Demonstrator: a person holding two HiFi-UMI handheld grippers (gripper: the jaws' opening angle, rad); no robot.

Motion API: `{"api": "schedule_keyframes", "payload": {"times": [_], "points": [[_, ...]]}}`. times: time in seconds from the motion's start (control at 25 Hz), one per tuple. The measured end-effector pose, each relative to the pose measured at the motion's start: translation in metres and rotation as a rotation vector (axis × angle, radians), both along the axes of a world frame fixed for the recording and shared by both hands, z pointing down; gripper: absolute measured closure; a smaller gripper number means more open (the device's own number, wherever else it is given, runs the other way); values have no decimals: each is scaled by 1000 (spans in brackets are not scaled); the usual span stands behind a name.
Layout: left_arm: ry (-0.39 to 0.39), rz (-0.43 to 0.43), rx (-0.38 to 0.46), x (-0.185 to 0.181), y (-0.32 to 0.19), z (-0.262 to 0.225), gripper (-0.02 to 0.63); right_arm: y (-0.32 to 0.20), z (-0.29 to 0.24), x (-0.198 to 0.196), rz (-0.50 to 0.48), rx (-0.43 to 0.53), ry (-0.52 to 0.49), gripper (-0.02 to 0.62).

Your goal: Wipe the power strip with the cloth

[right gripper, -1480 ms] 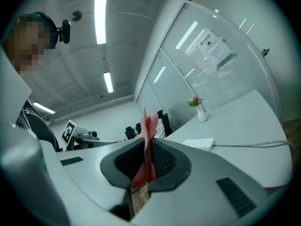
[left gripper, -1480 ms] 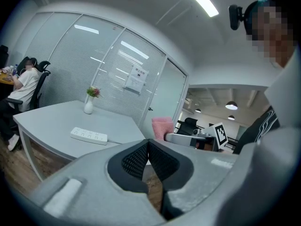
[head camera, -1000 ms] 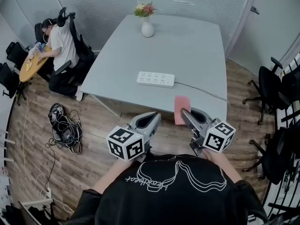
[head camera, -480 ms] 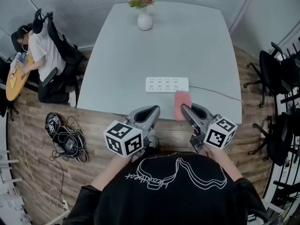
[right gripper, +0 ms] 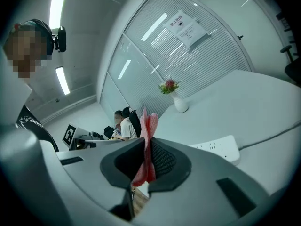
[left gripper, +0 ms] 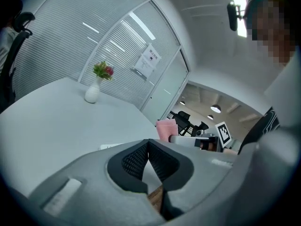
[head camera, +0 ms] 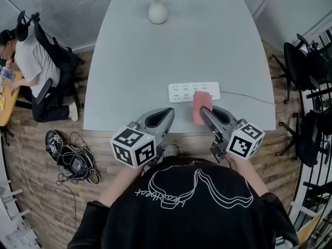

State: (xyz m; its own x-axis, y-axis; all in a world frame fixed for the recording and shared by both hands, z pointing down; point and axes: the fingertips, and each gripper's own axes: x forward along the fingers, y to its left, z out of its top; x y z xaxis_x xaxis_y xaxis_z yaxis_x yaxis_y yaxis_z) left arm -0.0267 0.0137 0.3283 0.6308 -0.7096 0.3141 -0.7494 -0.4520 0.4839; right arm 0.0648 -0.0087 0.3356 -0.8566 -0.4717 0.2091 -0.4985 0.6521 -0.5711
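A white power strip point(head camera: 194, 92) lies near the front edge of the grey table point(head camera: 129, 77), its cable running off to the right. My right gripper point(head camera: 203, 112) is shut on a pink cloth point(head camera: 201, 107), which stands up from the jaws and overlaps the strip's right part in the head view. In the right gripper view the cloth point(right gripper: 146, 140) is pinched between the pads, with the strip point(right gripper: 217, 148) beyond. My left gripper point(head camera: 169, 111) hovers over the table's front edge, shut and empty point(left gripper: 148, 147).
A white vase with flowers point(head camera: 157, 7) stands at the table's far end. A person sits at a side desk point(head camera: 31, 71) on the left. Cables and a bag point(head camera: 72, 152) lie on the wooden floor. Black office chairs point(head camera: 306, 77) stand at the right.
The view has moved forward over the table. Both grippers now reach the table's front edge, and the cloth now overlaps the power strip's right end.
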Motion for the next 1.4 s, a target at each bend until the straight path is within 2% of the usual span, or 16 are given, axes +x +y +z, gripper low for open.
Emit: {"api": "schedule_keyframes", "payload": {"times": [0.36,0.6,0.84,1.0,1.4], "points": [[6,26,-21,-27,-3,18,592,2,16,-31,22,-23,15,554],[-11,41,-41,-25,-12,28,592,-10,28,-30,37,-56,32,555],[-15,22,-83,-43,-61,50,592,-60,54,-43,43,-110,61,555],[-43,21,-82,-47,-68,52,592,-73,63,-45,81,-140,92,555],[-82,-17,-109,-40,-70,62,592,-76,75,-49,10,-167,127,555]]}}
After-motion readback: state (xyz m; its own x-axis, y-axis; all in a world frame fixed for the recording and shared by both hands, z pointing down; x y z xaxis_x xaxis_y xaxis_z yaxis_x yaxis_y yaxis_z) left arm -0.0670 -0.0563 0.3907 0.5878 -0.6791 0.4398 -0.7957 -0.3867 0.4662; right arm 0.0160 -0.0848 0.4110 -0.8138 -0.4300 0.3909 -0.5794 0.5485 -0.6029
